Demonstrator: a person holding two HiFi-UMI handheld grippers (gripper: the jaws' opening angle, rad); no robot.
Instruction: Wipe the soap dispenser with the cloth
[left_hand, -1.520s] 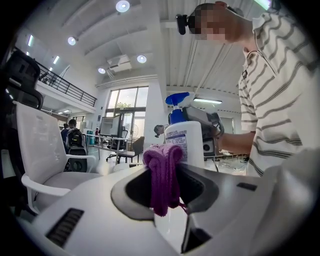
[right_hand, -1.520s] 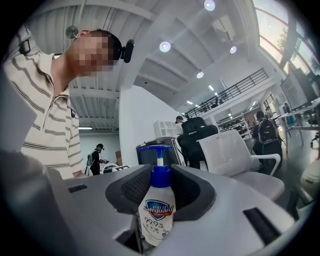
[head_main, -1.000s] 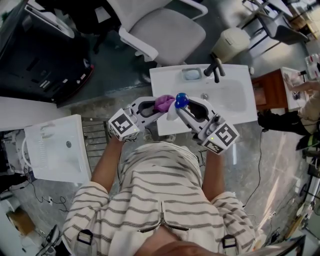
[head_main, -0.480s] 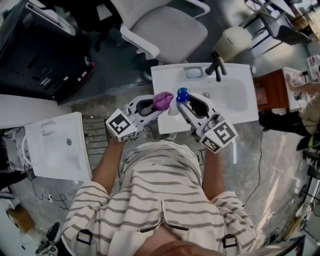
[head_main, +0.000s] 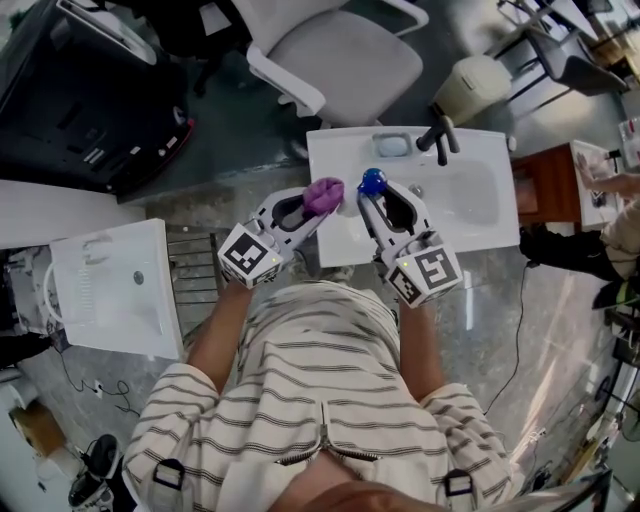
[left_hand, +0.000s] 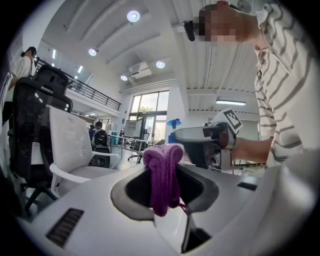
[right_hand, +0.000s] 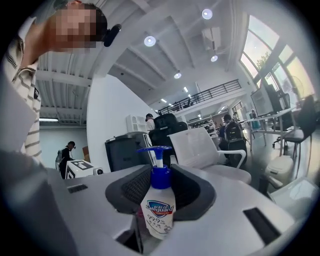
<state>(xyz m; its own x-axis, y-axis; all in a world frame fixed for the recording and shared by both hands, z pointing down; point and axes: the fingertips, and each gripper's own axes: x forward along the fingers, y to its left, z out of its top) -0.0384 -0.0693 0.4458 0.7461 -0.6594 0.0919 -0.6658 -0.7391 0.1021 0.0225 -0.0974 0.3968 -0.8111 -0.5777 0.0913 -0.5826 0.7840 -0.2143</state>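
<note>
L gripper (head_main: 320, 206) clenched on purple cloth (head_main: 323, 193). R gripper (head_main: 371, 199) grasps upright soap dispenser (head_main: 372, 181) just right of it, over sink (head_main: 470, 205).

The place reads as a large open-plan office used as a test lab. A high white ceiling carries round recessed lights (left_hand: 133, 16), a railed mezzanine walkway (right_hand: 210, 95) and tall glazed windows (right_hand: 270, 65). Desks with computer monitors (left_hand: 131, 131) and a white swivel chair with a grey seat (head_main: 340, 60) fill the grey concrete floor (head_main: 240, 150), where two loose white ceramic washbasins (head_main: 480, 200) (head_main: 110, 300) stand among trailing black cables (head_main: 520, 340).
</note>
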